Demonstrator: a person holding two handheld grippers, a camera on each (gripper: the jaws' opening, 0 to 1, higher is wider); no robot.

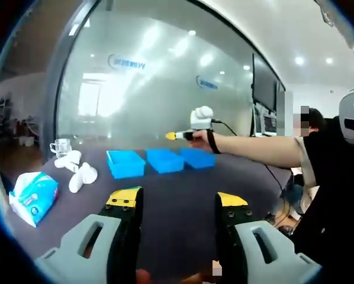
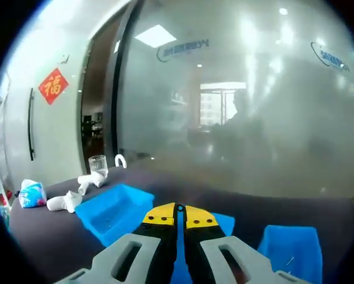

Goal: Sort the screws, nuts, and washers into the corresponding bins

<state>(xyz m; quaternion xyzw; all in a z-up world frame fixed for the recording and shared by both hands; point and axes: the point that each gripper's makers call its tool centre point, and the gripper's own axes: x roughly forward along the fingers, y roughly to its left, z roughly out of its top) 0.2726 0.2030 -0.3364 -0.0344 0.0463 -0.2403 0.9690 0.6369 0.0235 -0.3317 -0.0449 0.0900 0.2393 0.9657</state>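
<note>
Bins (image 2: 115, 213) lie just beneath the shut right hand-held gripper (image 2: 178, 222).

The left gripper view looked from the near edge of the dark table (image 1: 177, 195) across to three blue bins (image 1: 164, 160) far off, with the frosted glass wall (image 1: 165, 89) behind. The right gripper view hovered close above those bins (image 2: 115, 213), facing the same wall (image 2: 254, 118). Both shared the glass cup (image 1: 61, 146) and tissue pack (image 1: 32, 195).
</note>
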